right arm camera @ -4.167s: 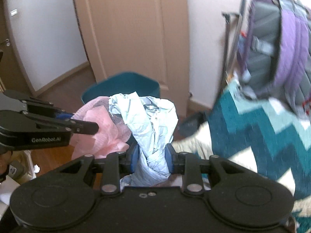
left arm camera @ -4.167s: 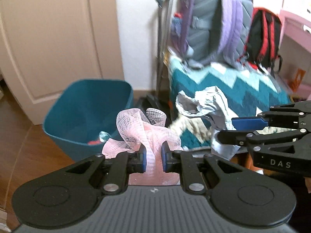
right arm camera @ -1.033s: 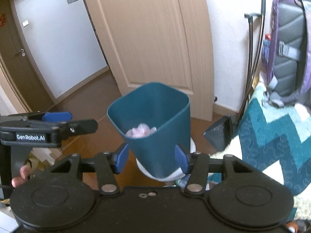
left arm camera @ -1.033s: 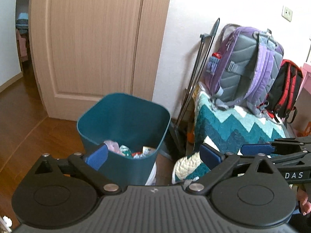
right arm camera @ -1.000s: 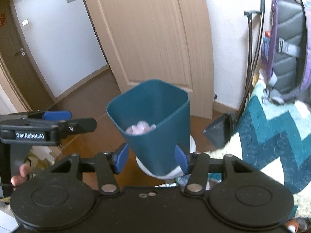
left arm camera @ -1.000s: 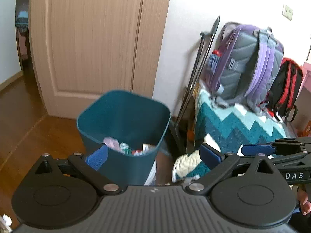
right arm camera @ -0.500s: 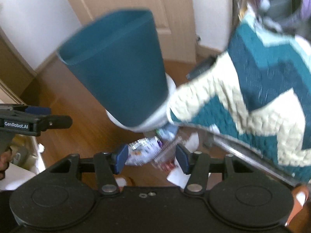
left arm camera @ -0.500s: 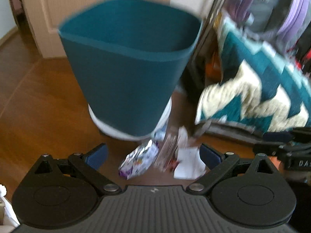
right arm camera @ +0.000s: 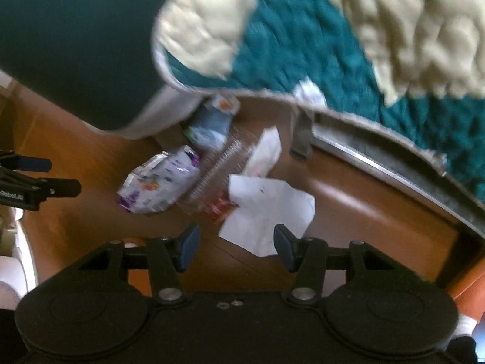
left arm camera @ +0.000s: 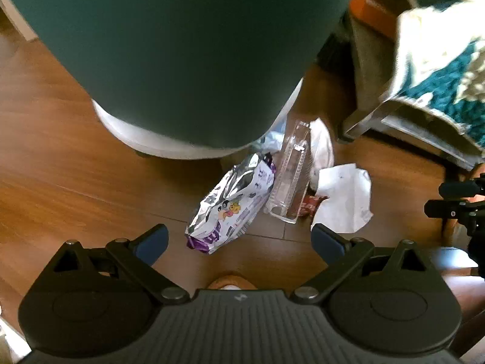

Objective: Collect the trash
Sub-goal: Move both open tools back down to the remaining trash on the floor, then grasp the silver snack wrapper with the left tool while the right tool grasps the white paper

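White lettering is seen on the side of the left gripper [right arm camera: 45,179] in the right wrist view, cut off by the picture's edge; only "Robot.AI" can be read. Purple lettering and small cartoon figures are printed on the foil bag [left arm camera: 233,203], but no word can be made out. White marks are carried on the red wrapper [left arm camera: 312,203] beside the clear tray [left arm camera: 291,179]; they are too small to be read. A small logo mark is moulded on the left gripper's body, without letters.

Both grippers [left arm camera: 239,238] [right arm camera: 235,244] wide, empty, angled down
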A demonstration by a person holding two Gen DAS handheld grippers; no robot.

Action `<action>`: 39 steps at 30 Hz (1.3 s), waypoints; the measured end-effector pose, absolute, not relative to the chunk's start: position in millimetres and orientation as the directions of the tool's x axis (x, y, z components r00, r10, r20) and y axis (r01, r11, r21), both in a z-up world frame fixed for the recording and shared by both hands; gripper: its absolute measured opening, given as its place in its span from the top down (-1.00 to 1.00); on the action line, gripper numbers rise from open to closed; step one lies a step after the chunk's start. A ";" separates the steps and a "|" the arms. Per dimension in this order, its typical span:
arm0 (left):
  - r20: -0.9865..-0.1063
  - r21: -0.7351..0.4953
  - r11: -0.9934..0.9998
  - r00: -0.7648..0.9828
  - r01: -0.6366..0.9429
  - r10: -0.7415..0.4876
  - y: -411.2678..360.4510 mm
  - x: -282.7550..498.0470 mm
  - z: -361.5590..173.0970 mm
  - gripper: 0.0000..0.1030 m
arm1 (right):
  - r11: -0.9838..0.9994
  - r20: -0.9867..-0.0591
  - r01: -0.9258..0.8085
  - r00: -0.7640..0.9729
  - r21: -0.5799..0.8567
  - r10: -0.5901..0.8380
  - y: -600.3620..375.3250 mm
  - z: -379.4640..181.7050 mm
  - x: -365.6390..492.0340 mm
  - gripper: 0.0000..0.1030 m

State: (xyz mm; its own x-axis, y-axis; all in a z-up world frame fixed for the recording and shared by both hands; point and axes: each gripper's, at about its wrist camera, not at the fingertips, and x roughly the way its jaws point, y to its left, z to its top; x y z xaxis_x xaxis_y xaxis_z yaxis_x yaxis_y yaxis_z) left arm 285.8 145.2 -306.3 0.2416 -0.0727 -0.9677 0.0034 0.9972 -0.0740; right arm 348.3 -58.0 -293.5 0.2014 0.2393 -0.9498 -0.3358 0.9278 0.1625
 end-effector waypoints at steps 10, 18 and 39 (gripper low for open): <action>-0.985 -0.040 0.996 0.167 0.074 -0.052 136.1 311.7 -396.6 -0.96 | 0.940 -0.976 -0.314 0.125 0.131 0.178 -55.5 -379.8 376.3 -0.04; -0.988 0.011 0.992 0.155 0.124 -0.009 131.4 319.8 -447.4 -0.96 | 0.957 -0.985 -0.260 0.078 0.126 0.151 -50.6 -438.3 398.1 -0.04; -0.986 -0.008 0.996 0.165 0.085 -0.022 137.1 315.8 -470.6 0.42 | 0.968 -0.994 -0.233 0.039 0.091 0.103 -38.1 -477.7 406.7 0.99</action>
State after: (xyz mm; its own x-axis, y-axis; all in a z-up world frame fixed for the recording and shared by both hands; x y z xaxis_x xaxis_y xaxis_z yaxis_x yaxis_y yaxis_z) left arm 315.8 137.1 -470.6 0.1654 -0.0225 -0.9860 0.0850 0.9963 -0.0084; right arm 406.7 -38.1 -477.7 0.0394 0.1025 -0.9939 -0.2328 0.9683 0.0907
